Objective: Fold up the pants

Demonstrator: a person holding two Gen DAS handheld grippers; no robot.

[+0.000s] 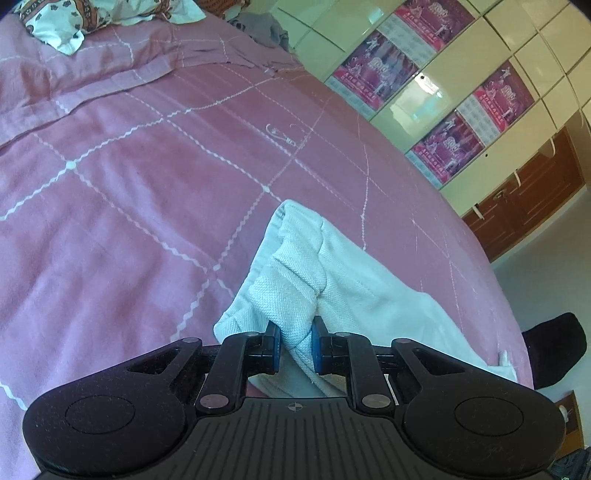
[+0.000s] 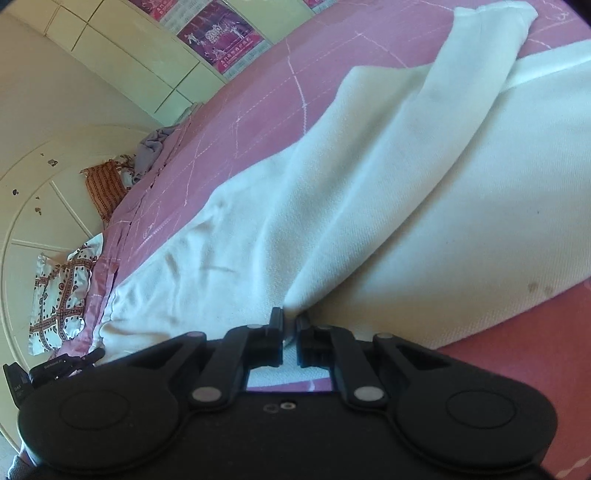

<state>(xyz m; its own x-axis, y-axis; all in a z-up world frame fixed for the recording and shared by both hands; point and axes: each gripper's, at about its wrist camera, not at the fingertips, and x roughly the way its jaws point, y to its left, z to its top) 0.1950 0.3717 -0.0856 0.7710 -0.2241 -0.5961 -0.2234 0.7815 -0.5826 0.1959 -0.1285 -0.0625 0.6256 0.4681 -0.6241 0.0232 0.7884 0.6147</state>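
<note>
- Pink bedspread point(image 1: 147, 184) with white stitched lines covers the bed; a patterned pillow point(image 1: 62, 22) lies at its far left end, and glossy cream cupboards with magenta posters point(image 1: 373, 70) stand beyond its right edge.
- White pants point(image 1: 332, 266) lie on the bedspread toward its right side, bunched and lifted at the near end.
- Left tool point(image 1: 296, 345) pinches a thick fold of the pants between its blue pads point(image 1: 275, 347), the cloth rising in a ridge in front of them.
- A dark object at the right edge, past the bed, is possibly a socked foot point(image 1: 554, 347).
- In the right wrist view, the pants point(image 2: 369, 184) spread wide across the bed, one leg running to the upper right.
- Right tool point(image 2: 290, 332) has its jaws nearly together, gripping a thin raised crease of the pants.
</note>
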